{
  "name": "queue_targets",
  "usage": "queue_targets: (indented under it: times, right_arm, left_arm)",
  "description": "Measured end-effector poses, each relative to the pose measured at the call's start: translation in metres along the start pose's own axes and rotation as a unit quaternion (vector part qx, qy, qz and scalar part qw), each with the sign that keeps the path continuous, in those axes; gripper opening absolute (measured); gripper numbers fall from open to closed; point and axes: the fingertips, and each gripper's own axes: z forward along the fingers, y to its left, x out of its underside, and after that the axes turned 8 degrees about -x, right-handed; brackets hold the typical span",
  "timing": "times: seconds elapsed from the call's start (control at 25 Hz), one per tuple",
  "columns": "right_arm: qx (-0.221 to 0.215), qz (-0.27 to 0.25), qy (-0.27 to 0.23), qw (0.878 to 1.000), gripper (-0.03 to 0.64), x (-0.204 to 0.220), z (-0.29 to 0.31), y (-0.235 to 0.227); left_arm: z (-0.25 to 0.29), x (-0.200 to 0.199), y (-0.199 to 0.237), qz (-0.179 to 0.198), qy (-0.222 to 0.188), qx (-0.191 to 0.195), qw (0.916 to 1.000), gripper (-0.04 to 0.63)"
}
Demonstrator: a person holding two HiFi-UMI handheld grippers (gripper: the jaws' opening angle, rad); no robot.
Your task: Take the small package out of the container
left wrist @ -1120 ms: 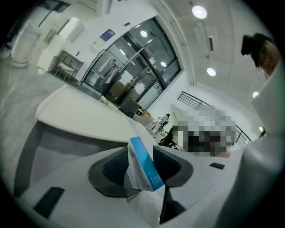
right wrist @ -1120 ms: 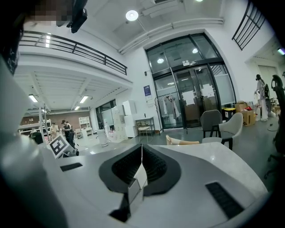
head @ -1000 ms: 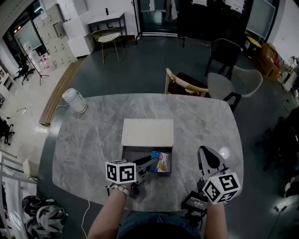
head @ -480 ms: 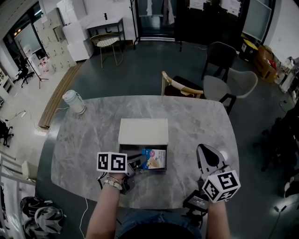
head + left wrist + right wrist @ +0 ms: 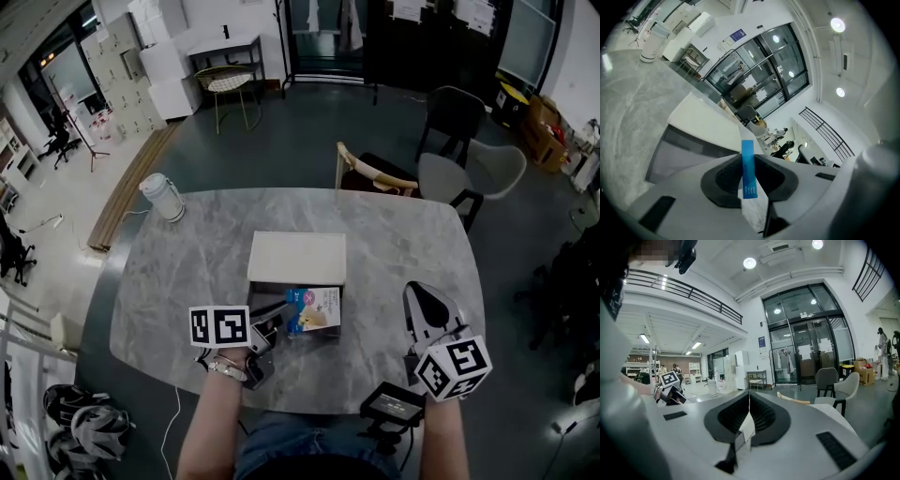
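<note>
A small blue and white package (image 5: 315, 309) is tilted up over the front right of the open grey container (image 5: 265, 291), whose cream lid (image 5: 297, 258) lies flat behind it. My left gripper (image 5: 281, 323) is shut on the package's near edge; its jaws have just been closing with the package between them. In the left gripper view the package's blue edge (image 5: 747, 171) stands pinched between the pads of the left gripper (image 5: 746, 157), with the container (image 5: 682, 145) beyond. My right gripper (image 5: 424, 302) hovers at the table's right, shut and empty; its pads meet in the right gripper view (image 5: 749, 395).
The container sits mid-way on a grey marble table (image 5: 187, 253). A white cylindrical appliance (image 5: 163, 197) stands at the table's far left corner. A black device (image 5: 392, 403) hangs at the near edge. Chairs (image 5: 375, 174) stand beyond the far side.
The left gripper has closed on the package and lifted it, so the package now tilts up out of the container. The right gripper has barely shifted.
</note>
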Motion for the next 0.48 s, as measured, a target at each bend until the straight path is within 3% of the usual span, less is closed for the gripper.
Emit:
queue_targets:
  times: [0.48]
  right_arm:
    - [0.010, -0.001, -0.024, 1.000, 0.026, -0.036, 0.026, 0.027]
  left_arm:
    - [-0.055, -0.058, -0.016, 0.032, -0.056, 0.019, 0.9977, 0.084]
